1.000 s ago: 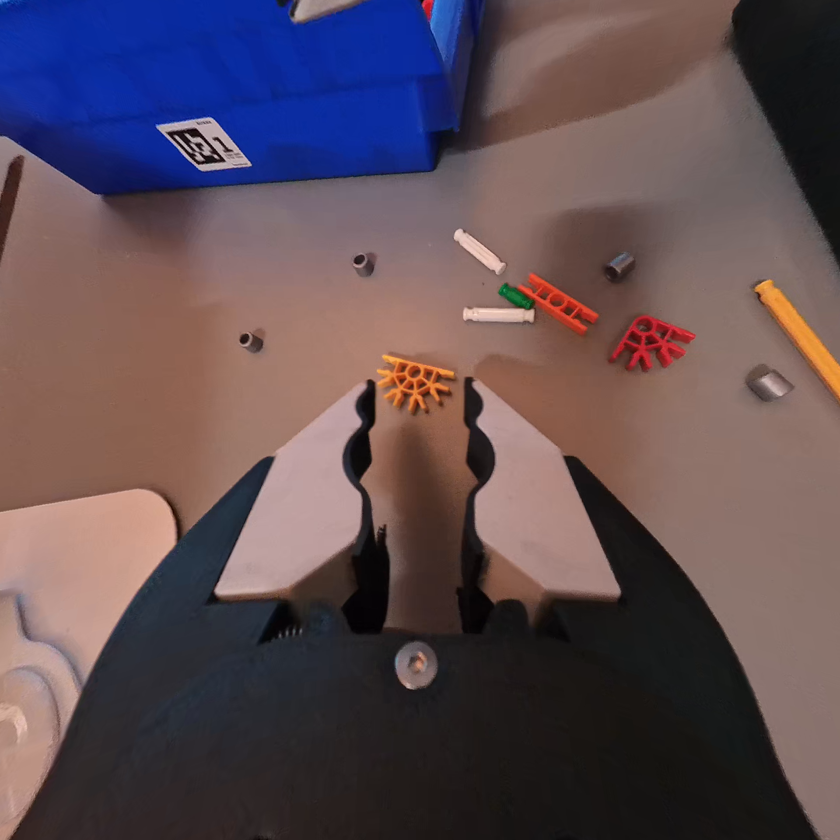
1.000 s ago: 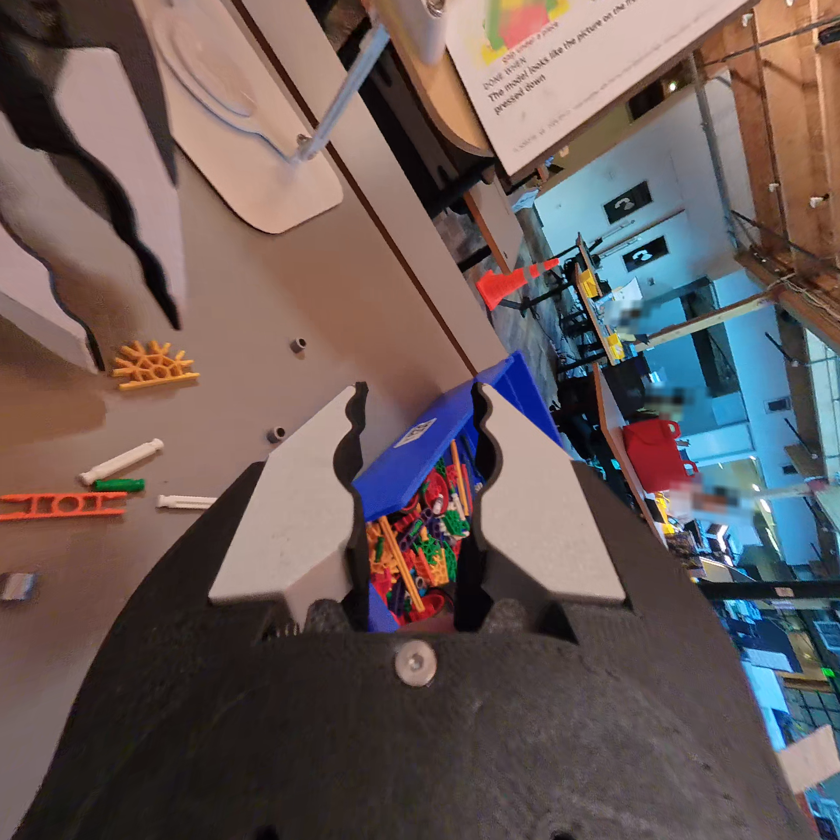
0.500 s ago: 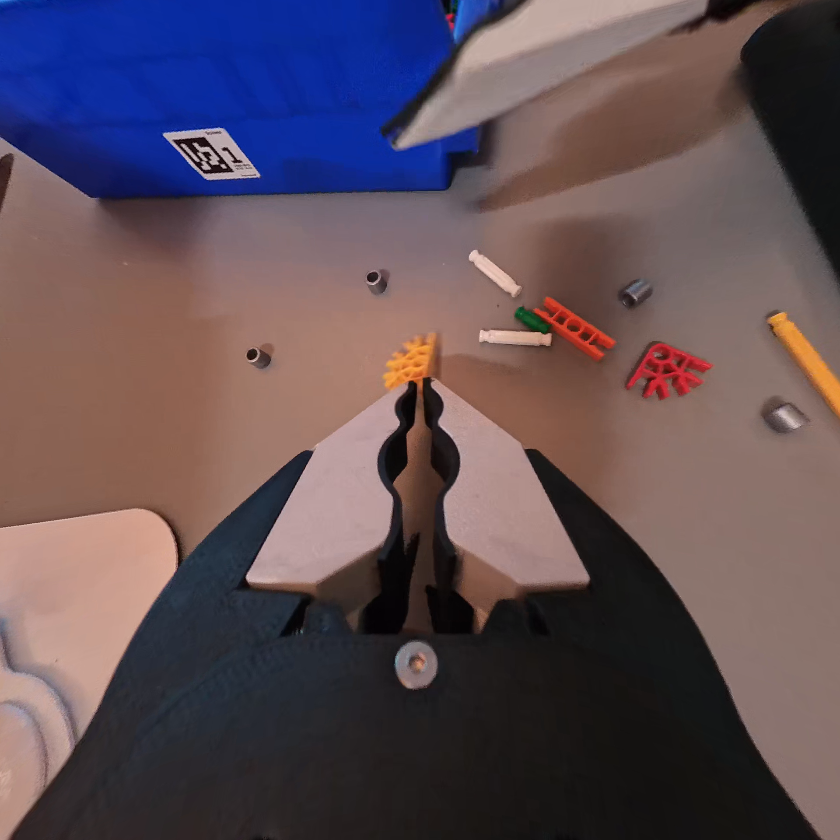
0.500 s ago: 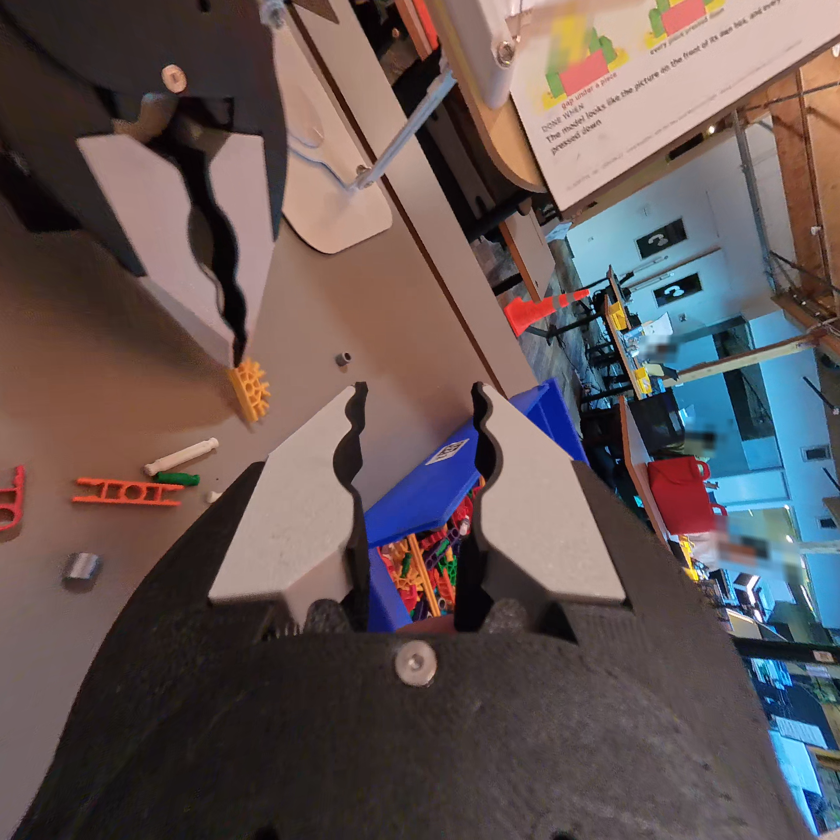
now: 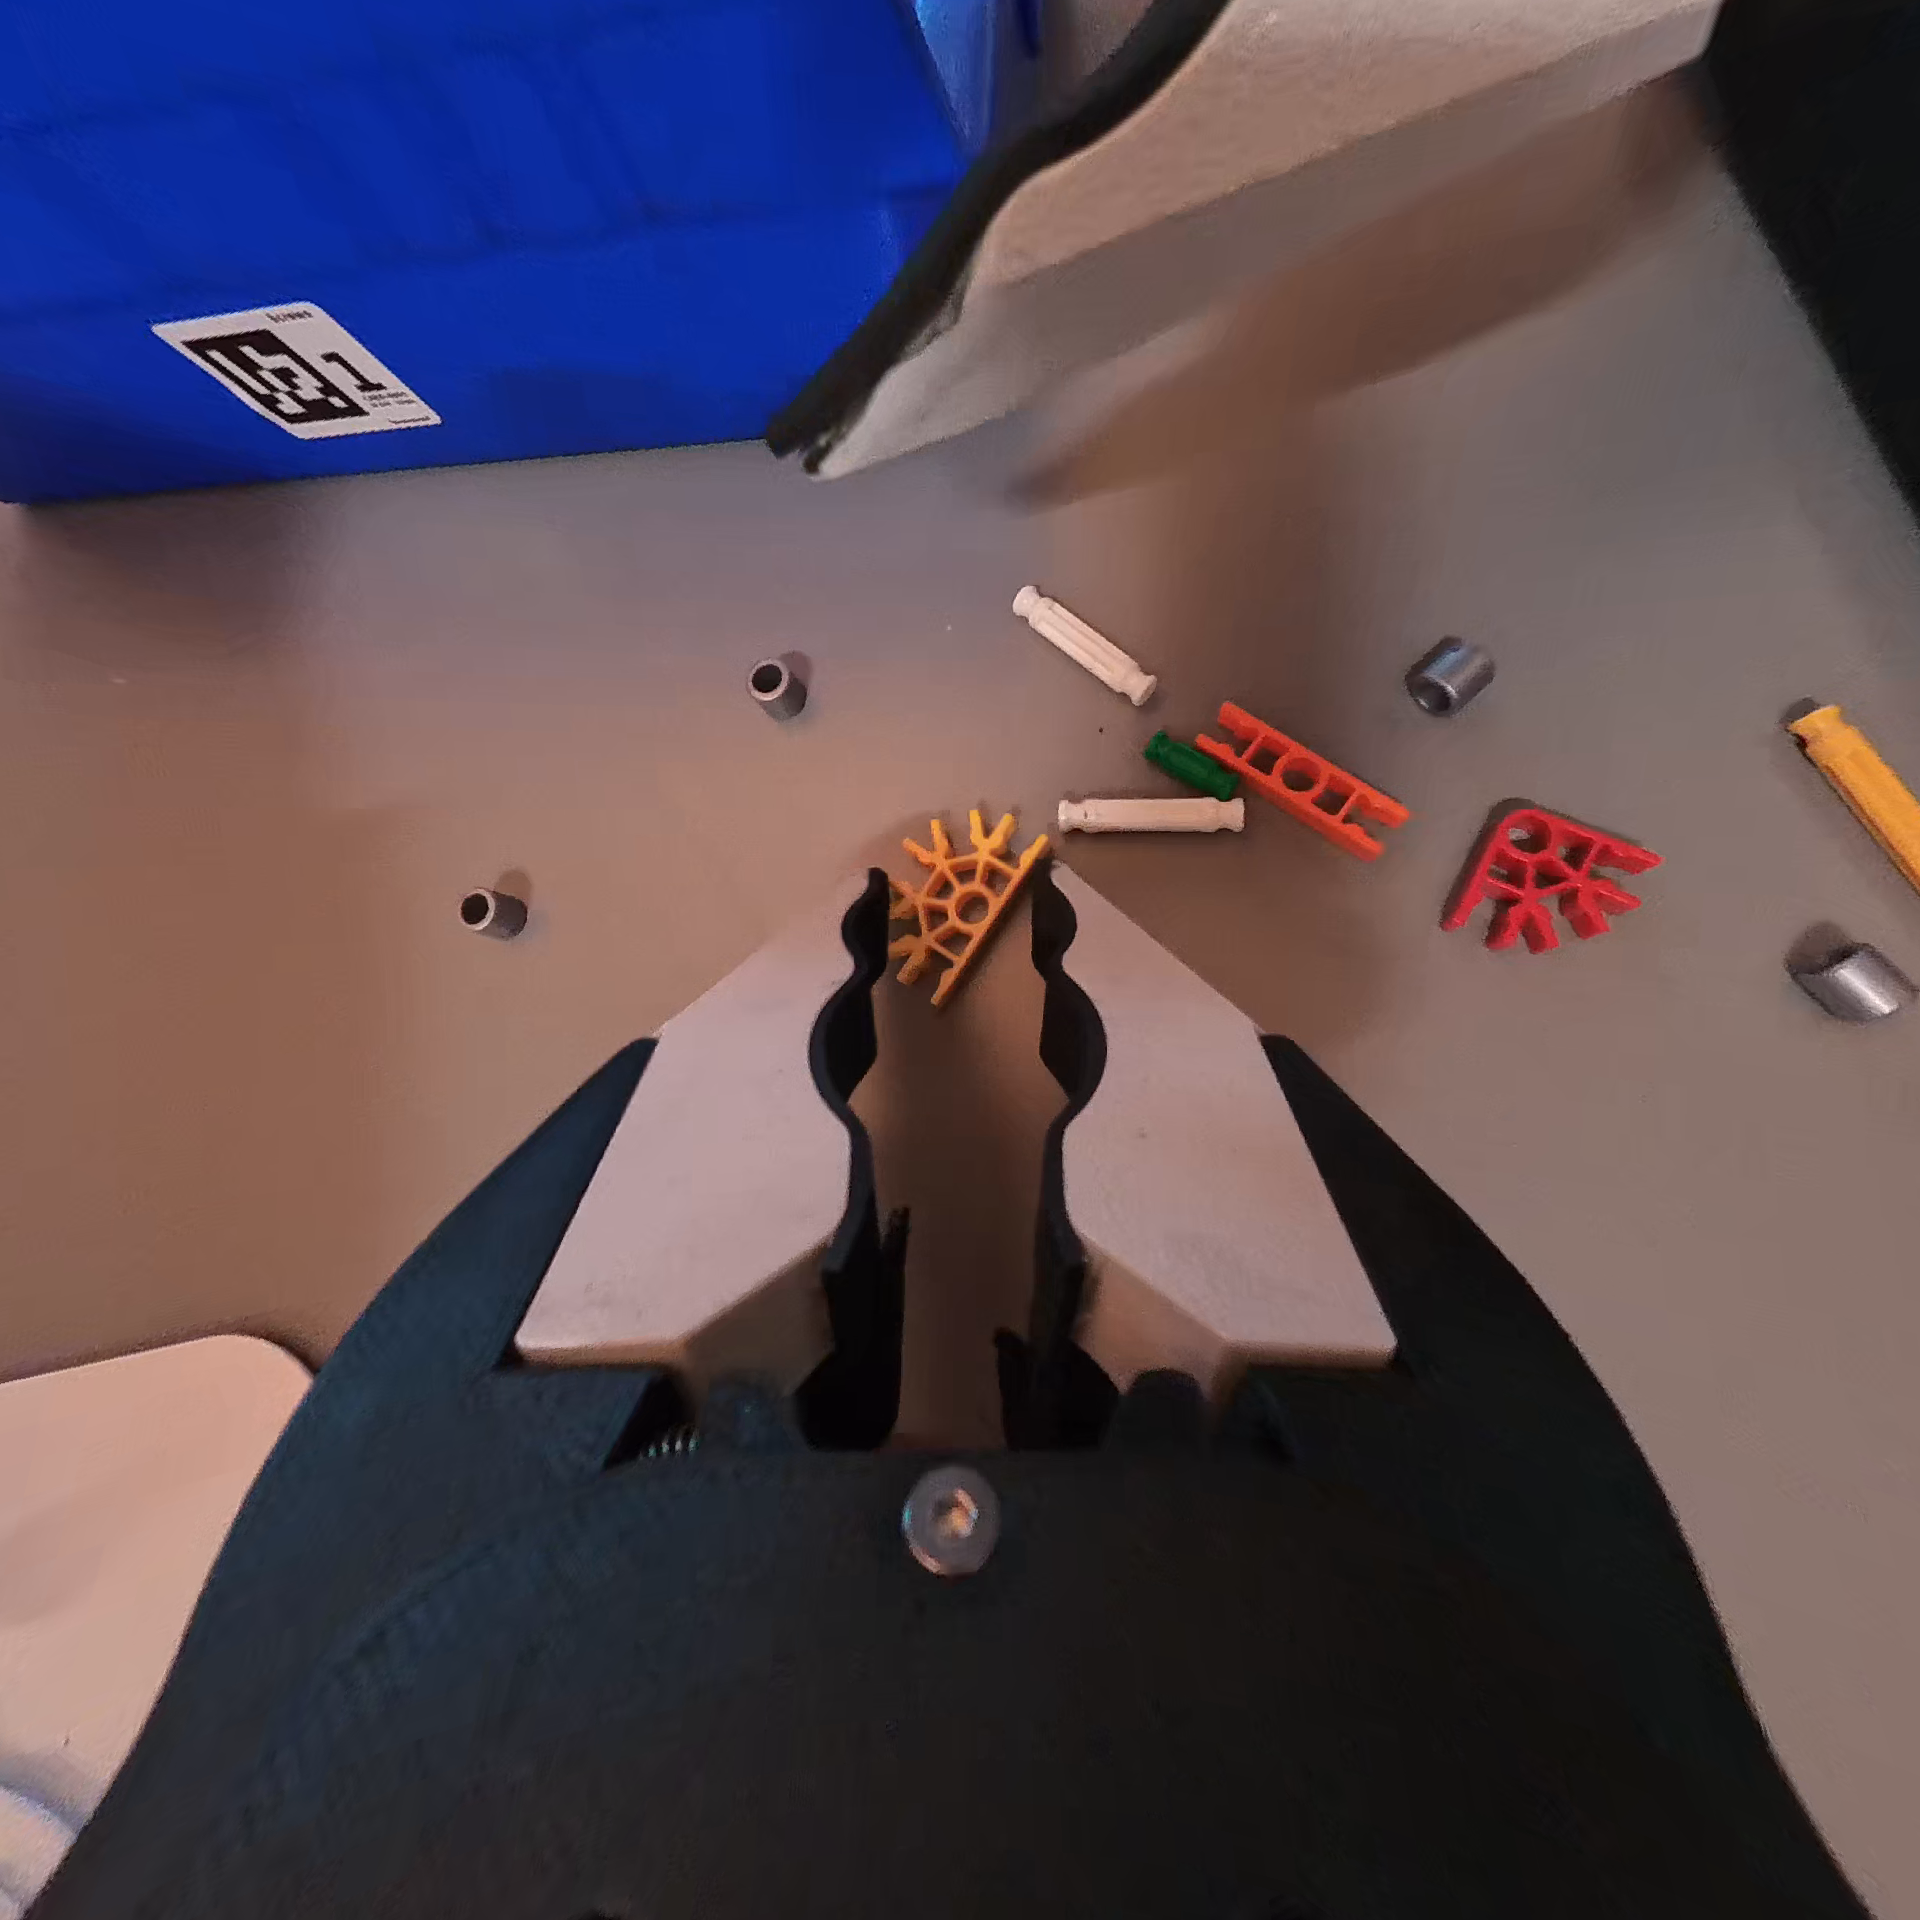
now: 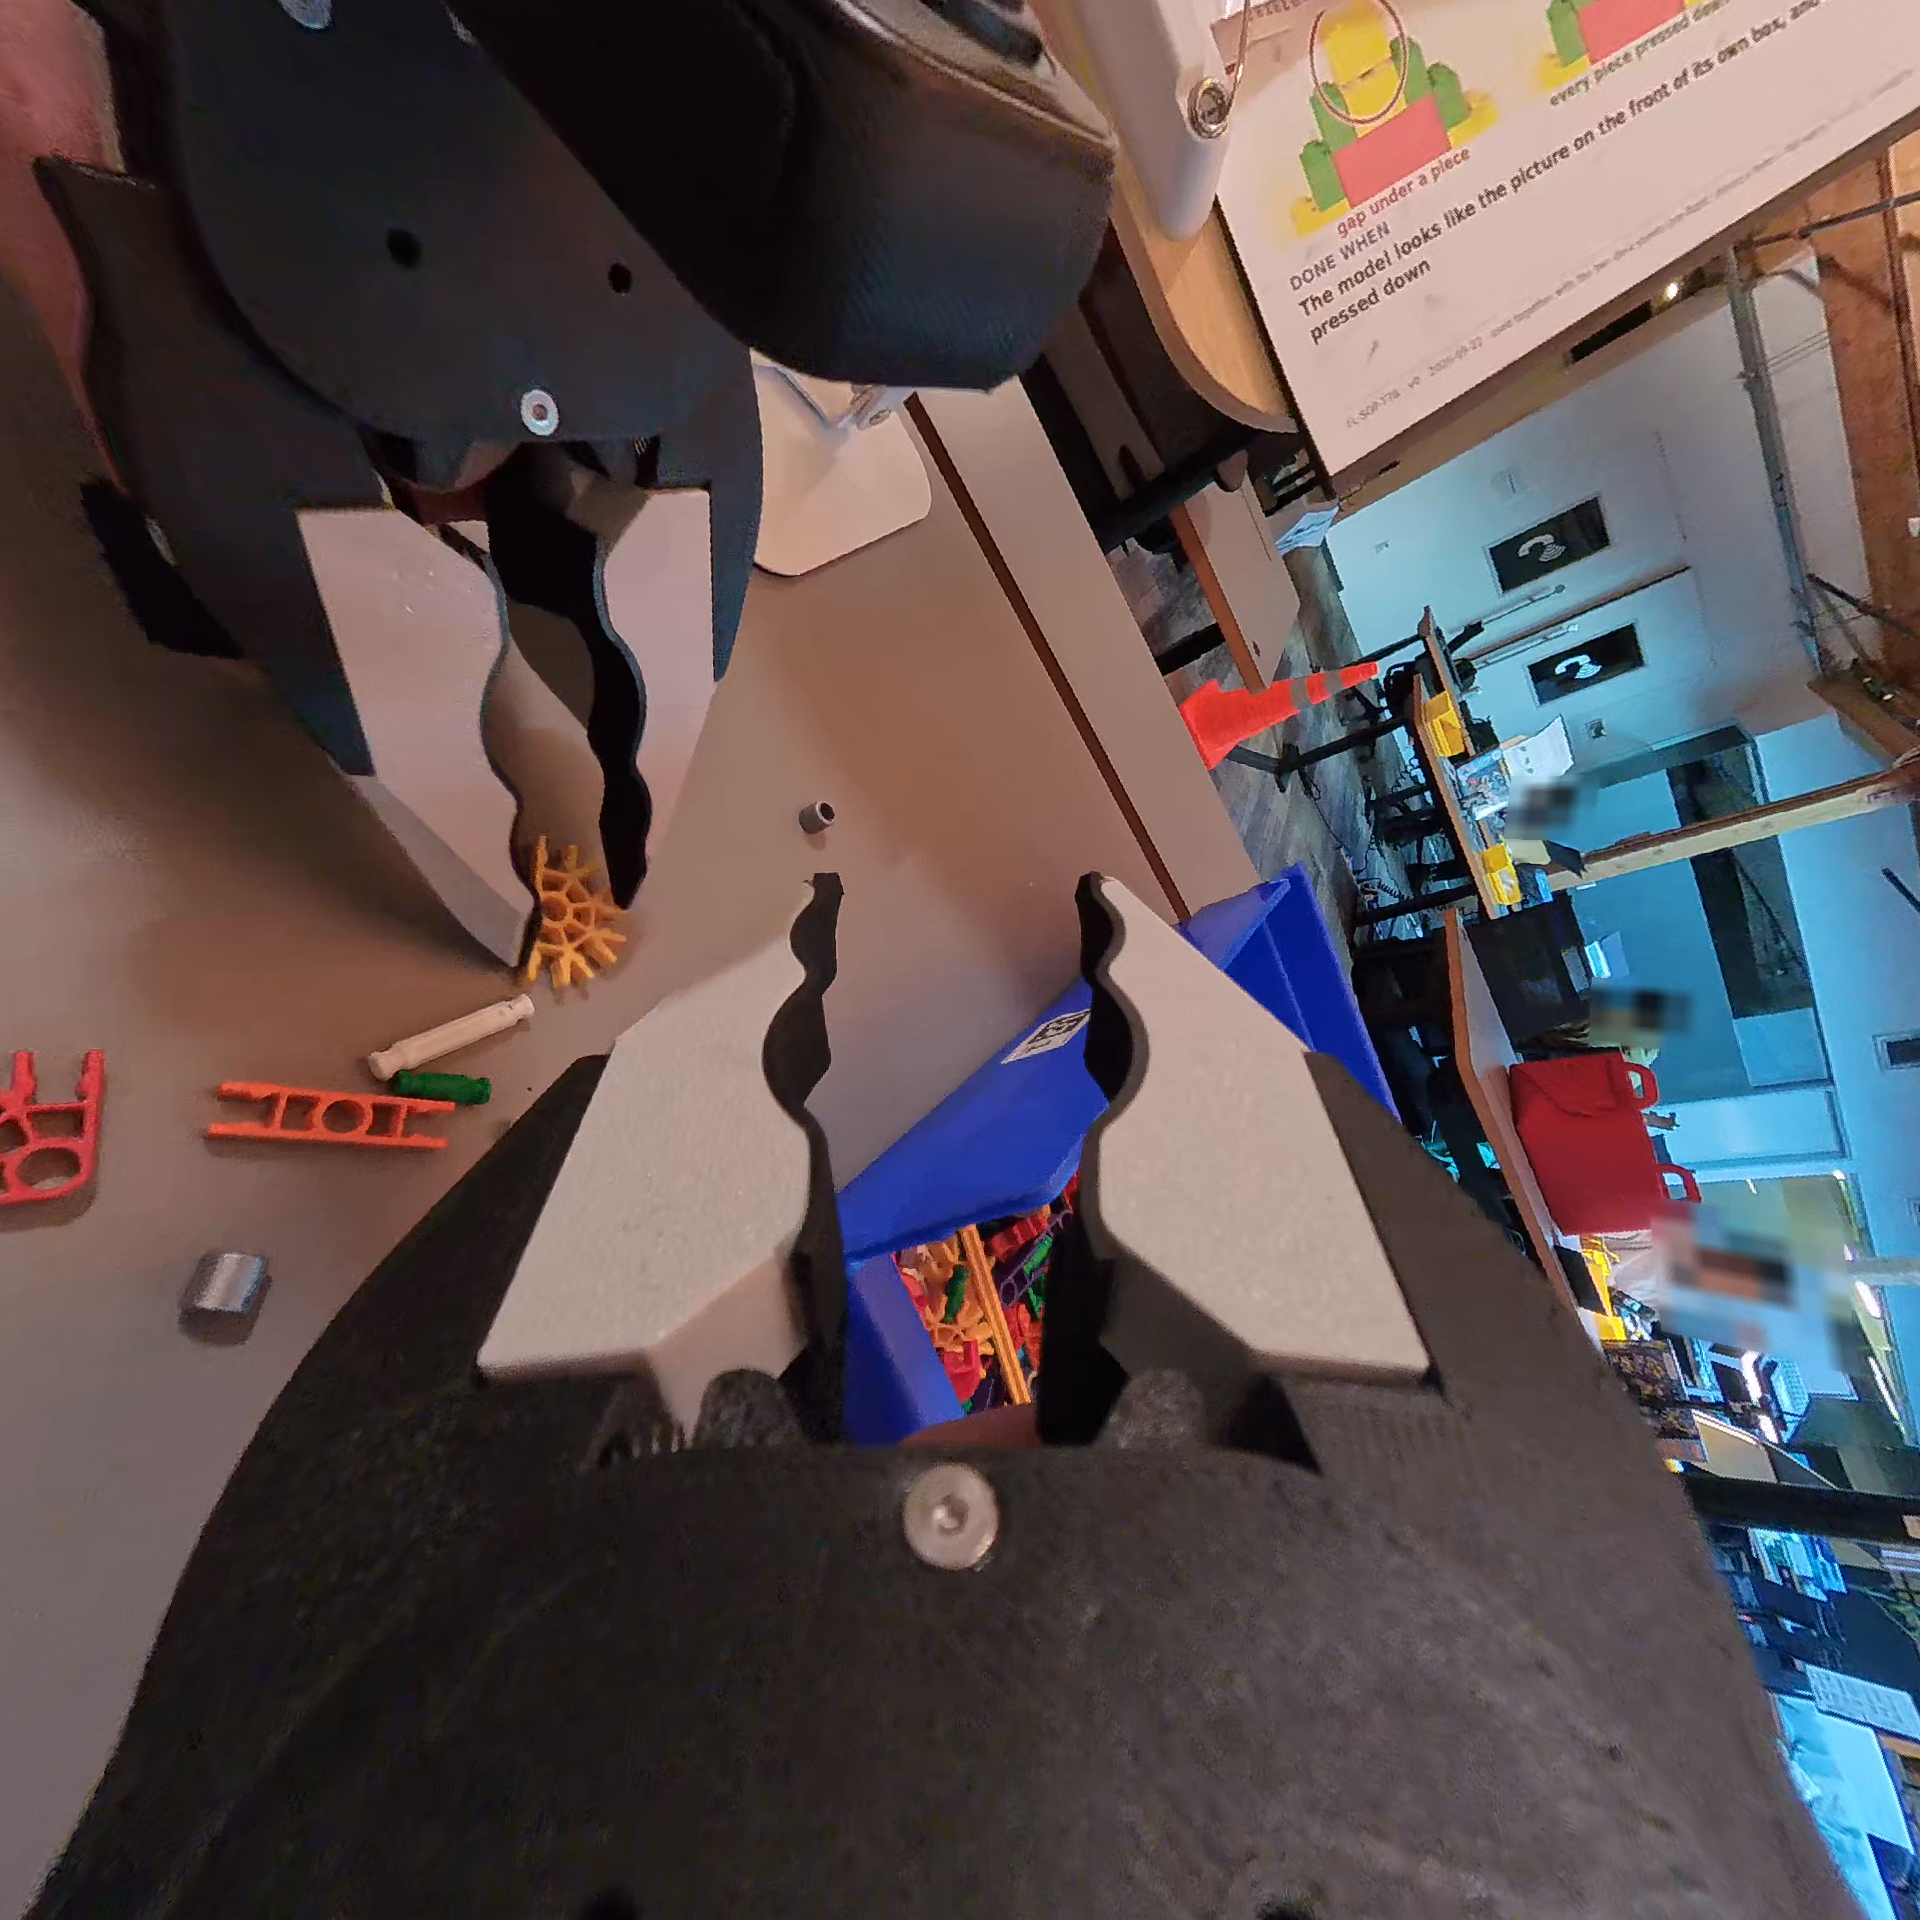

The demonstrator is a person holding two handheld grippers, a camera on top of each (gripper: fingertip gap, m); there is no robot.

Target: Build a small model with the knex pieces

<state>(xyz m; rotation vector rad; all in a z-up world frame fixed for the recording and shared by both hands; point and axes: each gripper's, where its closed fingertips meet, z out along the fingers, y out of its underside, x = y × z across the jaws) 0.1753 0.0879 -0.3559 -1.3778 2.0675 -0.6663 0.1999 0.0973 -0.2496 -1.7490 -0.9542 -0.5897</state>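
The right gripper crossed the top of the left wrist view as a motion-blurred grey and black shape, cut off by the upper edge. The blue bin ran off the top and left edges, its inside unseen there. A yellow rod was cut by the right edge. In the right wrist view, the red connector was cropped at the left edge, and distant people were covered by blurred patches.
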